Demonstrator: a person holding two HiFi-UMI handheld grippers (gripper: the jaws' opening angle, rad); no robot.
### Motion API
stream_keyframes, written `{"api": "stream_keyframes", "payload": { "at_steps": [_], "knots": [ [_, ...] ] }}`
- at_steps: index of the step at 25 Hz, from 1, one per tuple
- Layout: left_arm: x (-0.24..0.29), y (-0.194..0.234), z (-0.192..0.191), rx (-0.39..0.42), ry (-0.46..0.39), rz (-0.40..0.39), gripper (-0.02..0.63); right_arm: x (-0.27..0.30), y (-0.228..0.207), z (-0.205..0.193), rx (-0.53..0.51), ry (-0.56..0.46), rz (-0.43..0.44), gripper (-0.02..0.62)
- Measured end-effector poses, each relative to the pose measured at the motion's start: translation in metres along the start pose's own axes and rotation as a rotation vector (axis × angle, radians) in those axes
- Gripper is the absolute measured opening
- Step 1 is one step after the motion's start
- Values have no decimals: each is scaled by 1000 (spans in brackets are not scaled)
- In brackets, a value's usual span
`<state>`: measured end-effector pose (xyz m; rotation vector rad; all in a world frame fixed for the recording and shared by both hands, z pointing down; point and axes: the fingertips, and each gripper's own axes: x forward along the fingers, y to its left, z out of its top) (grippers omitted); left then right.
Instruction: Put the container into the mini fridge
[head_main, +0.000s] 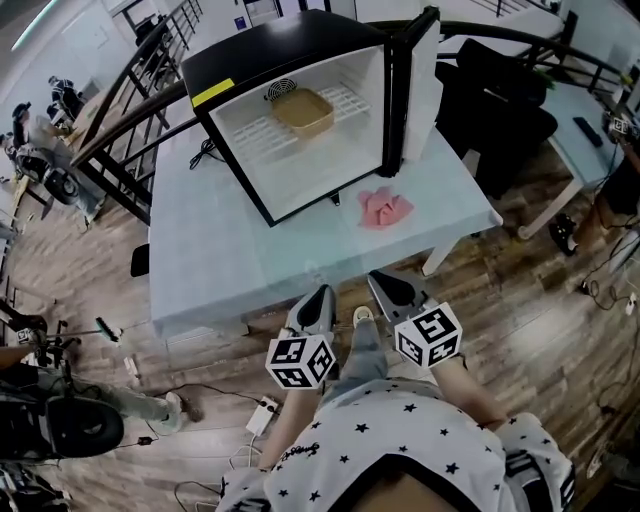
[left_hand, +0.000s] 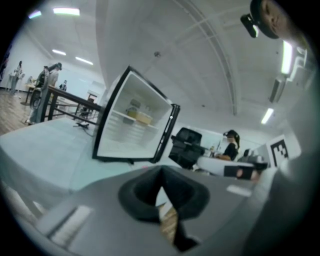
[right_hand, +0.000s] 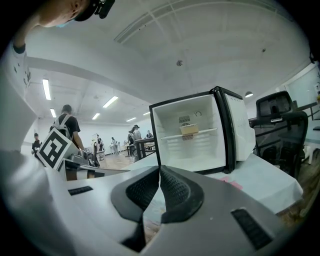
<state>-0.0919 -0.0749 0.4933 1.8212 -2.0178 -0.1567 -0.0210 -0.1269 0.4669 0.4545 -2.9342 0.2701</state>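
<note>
The tan container (head_main: 303, 110) rests on the wire shelf inside the black mini fridge (head_main: 300, 50), whose door (head_main: 418, 85) stands wide open to the right. It also shows as a small tan box, the container (right_hand: 189, 129), on the shelf in the right gripper view, and the container (left_hand: 141, 117) in the left gripper view. Both grippers hang off the table's near edge, close to the person's body. My left gripper (head_main: 322, 298) is shut and empty. My right gripper (head_main: 388, 287) is shut too, with nothing between its pads.
The fridge stands on a pale blue table (head_main: 220, 250). A pink cloth (head_main: 384, 208) lies on the table in front of the door. A black office chair (head_main: 500, 110) stands at the right. Cables and a power strip (head_main: 262, 412) lie on the wooden floor.
</note>
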Motion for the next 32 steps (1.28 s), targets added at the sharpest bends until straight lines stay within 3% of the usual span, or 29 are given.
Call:
{"api": "stream_keyframes", "payload": {
  "at_steps": [32],
  "knots": [
    [-20,-6,-3,-6,-8,-7,5,-14,27,4,-60,-19,24,20]
  ]
}}
